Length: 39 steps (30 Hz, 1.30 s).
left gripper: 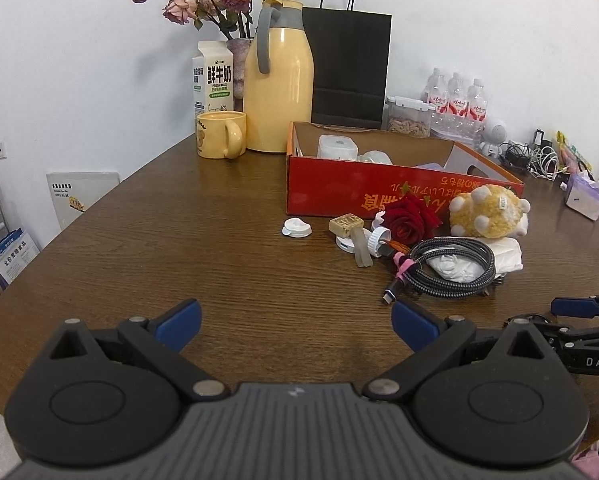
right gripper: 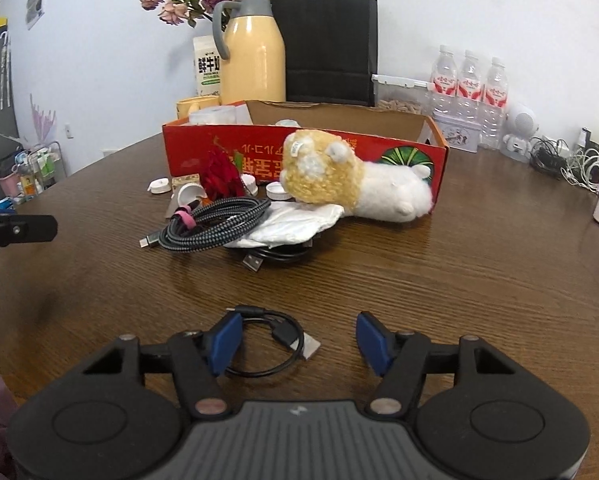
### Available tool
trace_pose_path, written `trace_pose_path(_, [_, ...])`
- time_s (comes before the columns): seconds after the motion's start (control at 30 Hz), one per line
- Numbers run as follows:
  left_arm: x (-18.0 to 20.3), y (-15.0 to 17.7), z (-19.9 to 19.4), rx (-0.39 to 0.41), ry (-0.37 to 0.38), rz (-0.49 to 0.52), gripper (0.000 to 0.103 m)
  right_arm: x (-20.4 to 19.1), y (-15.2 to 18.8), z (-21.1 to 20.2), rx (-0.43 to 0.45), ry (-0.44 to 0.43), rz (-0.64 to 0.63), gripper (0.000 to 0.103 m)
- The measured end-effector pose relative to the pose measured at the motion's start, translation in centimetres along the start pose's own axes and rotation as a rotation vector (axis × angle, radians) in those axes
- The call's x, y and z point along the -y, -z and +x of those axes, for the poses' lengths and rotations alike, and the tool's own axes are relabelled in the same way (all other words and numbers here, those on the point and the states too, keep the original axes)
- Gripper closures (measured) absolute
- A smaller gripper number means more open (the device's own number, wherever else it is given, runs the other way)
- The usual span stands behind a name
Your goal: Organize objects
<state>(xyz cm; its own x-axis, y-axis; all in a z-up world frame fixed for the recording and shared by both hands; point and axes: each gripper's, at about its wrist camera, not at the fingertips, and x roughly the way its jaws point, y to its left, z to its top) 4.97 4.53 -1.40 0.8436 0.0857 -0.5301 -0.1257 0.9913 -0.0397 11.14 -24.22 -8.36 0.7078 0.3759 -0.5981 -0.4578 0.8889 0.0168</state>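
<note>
A small black coiled cable [right gripper: 283,334] with a USB plug lies on the brown table between the fingers of my right gripper [right gripper: 301,340]. Its loop sits against the left blue pad; the right pad stands clear of it, so the jaws are open. Farther back lie a braided grey cable [right gripper: 215,224], a white packet [right gripper: 299,226], a yellow-and-white plush toy [right gripper: 339,176] and a red rose [right gripper: 219,176], all in front of the red cardboard box [right gripper: 259,152]. My left gripper [left gripper: 297,322] hangs open over bare wood, with the braided cable [left gripper: 447,268] ahead to its right.
White caps [left gripper: 296,227] and a small tan block [left gripper: 345,224] lie by the red box [left gripper: 379,196]. Behind stand a yellow thermos [left gripper: 277,80], mug [left gripper: 219,134], milk carton [left gripper: 213,76], black bag [left gripper: 347,68] and water bottles [left gripper: 455,100]. Chargers [left gripper: 539,156] tangle at far right. The table's edge curves along the left.
</note>
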Motion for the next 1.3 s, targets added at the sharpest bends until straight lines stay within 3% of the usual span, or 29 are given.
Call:
trace_pose_path(0.1, [0.2,-0.1,0.4,-0.002,0.004,0.006,0.000,0.0,-0.2,0.1,0.010,-0.016,-0.007,0.067])
trace_pose_path(0.17, [0.2,-0.2,0.7,-0.006,0.006,0.008,0.000,-0.1,-0.3,0.2,0.015,-0.027,-0.011,0.089])
trace_pose_path(0.2, [0.3,-0.3,0.9,-0.007,0.006,0.008,0.000,-0.1,-0.4,0.3,0.015,-0.033,-0.011,0.092])
trace_pose_path(0.43, [0.5,-0.4,1.9,-0.017,0.013,0.013,0.000,-0.1,-0.5,0.3,0.039,-0.042,-0.005,0.099])
trace_pose_path(0.9, [1.9,-1.7,4.2,-0.008,0.025,0.052,0.000,1.3,-1.3,-0.5,0.098,-0.033,0.021,0.100])
trace_pose_path(1.17, [3.0,-4.0,8.4,-0.024,-0.013,0.028,0.000,2.2,-2.3,-0.5,0.124,-0.013,0.022,0.100])
trace_pose_path(1.23, [3.4,-4.3,9.5,-0.043,-0.029,0.028,0.008,2.4,-2.6,-0.4,0.129,-0.009,0.023,0.100])
trace_pose_path(1.3, [3.8,-4.5,10.6,-0.080,-0.028,0.040,0.027,2.7,-2.9,-0.2,0.133,-0.010,0.024,0.100])
